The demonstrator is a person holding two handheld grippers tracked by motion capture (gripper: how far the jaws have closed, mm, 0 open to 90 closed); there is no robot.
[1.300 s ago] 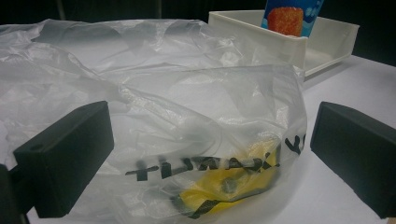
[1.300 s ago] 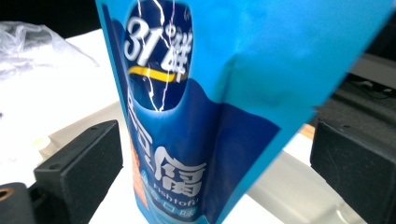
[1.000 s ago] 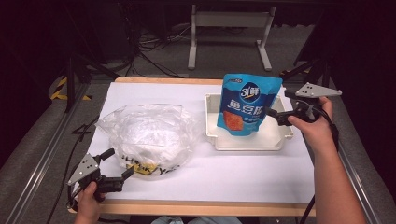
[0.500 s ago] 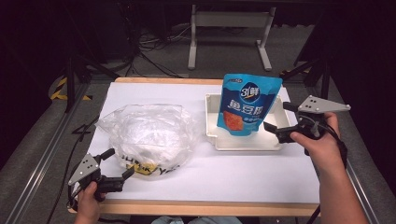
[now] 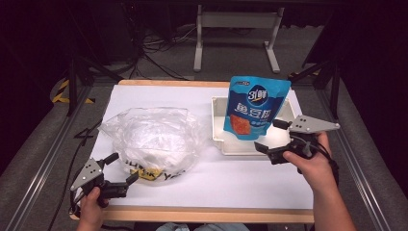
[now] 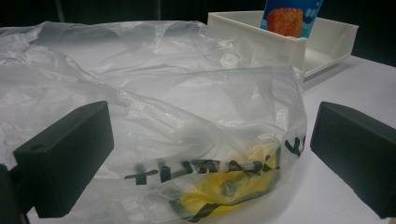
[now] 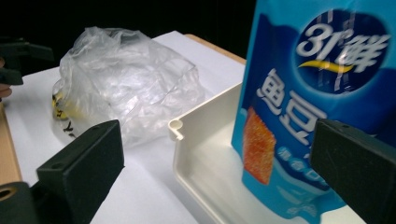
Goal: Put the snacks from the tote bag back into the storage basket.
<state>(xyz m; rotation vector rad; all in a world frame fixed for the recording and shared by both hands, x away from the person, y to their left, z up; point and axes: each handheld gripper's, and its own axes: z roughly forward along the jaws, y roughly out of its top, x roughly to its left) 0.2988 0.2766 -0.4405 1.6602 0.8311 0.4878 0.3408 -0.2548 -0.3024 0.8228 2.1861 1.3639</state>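
Note:
A blue snack pouch stands upright in the white tray at the right of the table. My right gripper is open just in front of the tray's near right corner, clear of the pouch. Its own view has the pouch and the tray's wall ahead of the spread jaws of the right gripper. A crumpled clear plastic bag with yellow and black print lies at centre left. My left gripper is open at the bag's near left corner. The bag sits ahead of the left gripper.
White paper covers the table top, with bare room along the near edge between the two hands. The wooden table edge runs along the front. Dark floor, cables and a metal stand lie beyond the far edge.
My right gripper has drawn back from the pouch's right edge toward the near side of the tray. The pouch stays upright. The left gripper has hardly moved.

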